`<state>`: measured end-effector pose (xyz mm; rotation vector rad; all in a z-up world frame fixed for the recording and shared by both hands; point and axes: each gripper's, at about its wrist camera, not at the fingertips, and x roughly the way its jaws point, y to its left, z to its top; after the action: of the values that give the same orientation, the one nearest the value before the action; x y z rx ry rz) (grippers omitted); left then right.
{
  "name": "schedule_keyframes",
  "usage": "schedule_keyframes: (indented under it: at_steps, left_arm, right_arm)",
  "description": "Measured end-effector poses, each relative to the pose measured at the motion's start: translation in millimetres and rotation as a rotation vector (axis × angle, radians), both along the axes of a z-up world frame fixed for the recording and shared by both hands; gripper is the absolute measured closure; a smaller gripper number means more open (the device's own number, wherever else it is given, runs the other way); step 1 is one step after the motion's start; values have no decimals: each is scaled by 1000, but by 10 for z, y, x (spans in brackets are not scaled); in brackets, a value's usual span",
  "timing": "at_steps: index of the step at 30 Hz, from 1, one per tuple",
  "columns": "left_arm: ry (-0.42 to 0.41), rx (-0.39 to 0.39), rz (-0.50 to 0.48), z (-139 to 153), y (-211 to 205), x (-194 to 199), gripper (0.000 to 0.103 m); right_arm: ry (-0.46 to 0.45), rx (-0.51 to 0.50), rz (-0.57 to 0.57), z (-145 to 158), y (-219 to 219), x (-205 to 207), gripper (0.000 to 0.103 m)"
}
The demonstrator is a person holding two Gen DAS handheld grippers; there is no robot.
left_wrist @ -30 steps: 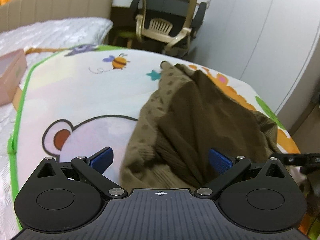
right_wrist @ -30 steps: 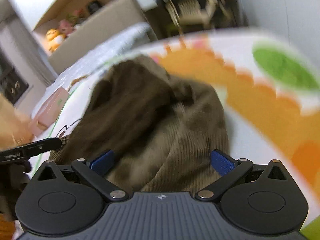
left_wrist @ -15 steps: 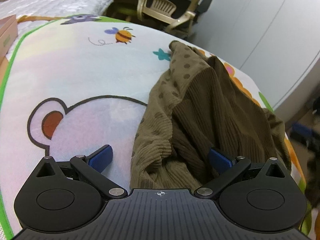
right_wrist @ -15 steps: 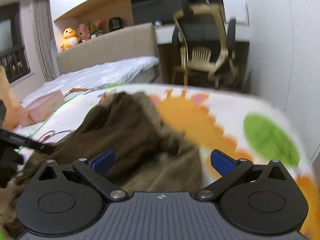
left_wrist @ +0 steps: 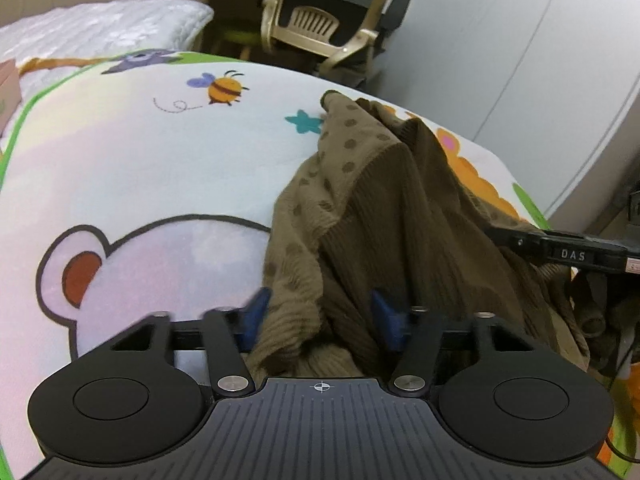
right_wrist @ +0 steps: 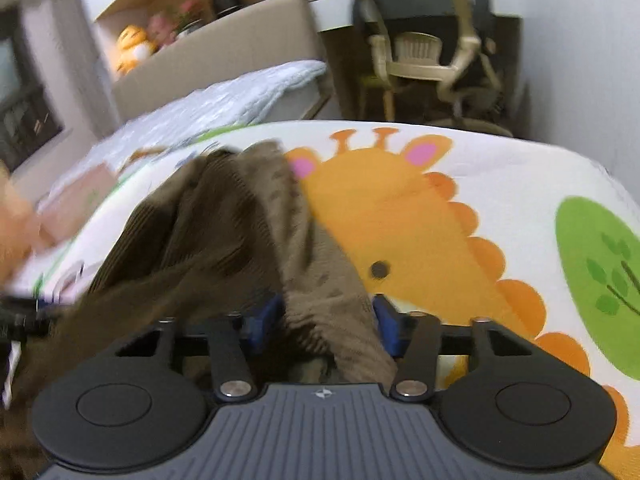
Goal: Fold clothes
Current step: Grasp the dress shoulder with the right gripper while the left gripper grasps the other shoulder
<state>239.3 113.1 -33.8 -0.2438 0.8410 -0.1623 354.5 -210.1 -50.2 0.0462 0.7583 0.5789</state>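
Note:
A brown ribbed garment with a dotted lighter lining [left_wrist: 384, 216] lies crumpled on a cartoon-printed mat [left_wrist: 160, 168]. My left gripper [left_wrist: 320, 316] has its blue pads partly closed around a bunched near edge of the garment. My right gripper [right_wrist: 326, 320] also has its blue pads closed in on a fold of the same garment [right_wrist: 240, 232], near the giraffe print. The right gripper's black body [left_wrist: 568, 252] shows at the right edge of the left wrist view, over the cloth.
The mat [right_wrist: 500, 200] lies on a bed. A pink box [right_wrist: 76, 200] sits at the mat's left edge. A beige and black office chair [left_wrist: 324, 28] stands beyond the mat's far end, next to a white wall. A beige headboard [right_wrist: 224, 56] with plush toys is behind.
Both grippers were wide open over the garment and have closed in on its near folds. The right gripper swung in toward the cloth from the right.

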Motion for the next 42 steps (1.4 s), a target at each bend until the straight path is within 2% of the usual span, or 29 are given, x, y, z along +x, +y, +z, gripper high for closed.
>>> schedule_keyframes:
  at_steps: [3,6,9,11,13,14,15,17,20,25,26,27,28,30,33,37,39,41,42]
  left_arm:
    - [10,17,-39,34,-128,-168,60]
    - [24,52,-122,56,-320,-495,57]
    - [33,38,-104,93,-313,-650,49]
    - [17,15,-56,178,-231,-704,48]
    - [-14,-12,-23,300,-152,-780,36]
    - [-27,-17,-13,351,-130,-810,29]
    - [-39,-22,-3,399,-110,-840,27]
    - [-51,-21,9,474,-90,-894,25]
    - [-47,-26,29,540,-81,-935,24]
    - [-73,-30,38,672,-98,-1060,18]
    - [-81,-31,36,712,-103,-1079,17]
    - [-89,-29,34,752,-109,-1096,16]
    - [-99,-27,29,794,-117,-1120,15]
    - [-114,-27,15,860,-143,-1152,10]
    - [-102,-50,-20,871,-247,-1134,10]
    - [14,-126,-150,660,-629,-966,9]
    - [80,-95,-183,485,-856,-864,9]
    - [143,-45,-201,300,-1075,-761,9]
    - [161,-16,-202,218,-1145,-726,13]
  right_arm:
    - [4,-29,22,19,-60,-240,63]
    - [-27,-95,52,53,-199,-588,62]
    - [-138,-192,50,198,-278,-902,62]
    - [-193,-194,130,336,-249,-1209,61]
    - [-236,-168,247,485,-188,-1553,52]
    - [-258,-155,306,559,-157,-1724,41]
    - [-279,-141,365,634,-127,-1896,36]
    - [-311,-124,483,738,-40,-2217,36]
    - [-317,-176,658,582,265,-2515,36]
    - [-384,-279,745,302,698,-2617,37]
    - [-400,-305,741,252,753,-2610,53]
    - [-415,-326,728,234,777,-2601,74]
    - [-418,-326,711,248,769,-2565,77]
    - [-417,-241,602,456,575,-2372,86]
    - [-454,-130,357,822,104,-2037,87]
    - [-519,-26,-25,1283,-716,-1567,87]
    - [-544,-18,-165,1343,-1064,-1392,87]
    - [-549,-17,-256,1319,-1306,-1264,87]
    - [-541,-12,-279,1281,-1376,-1218,87]
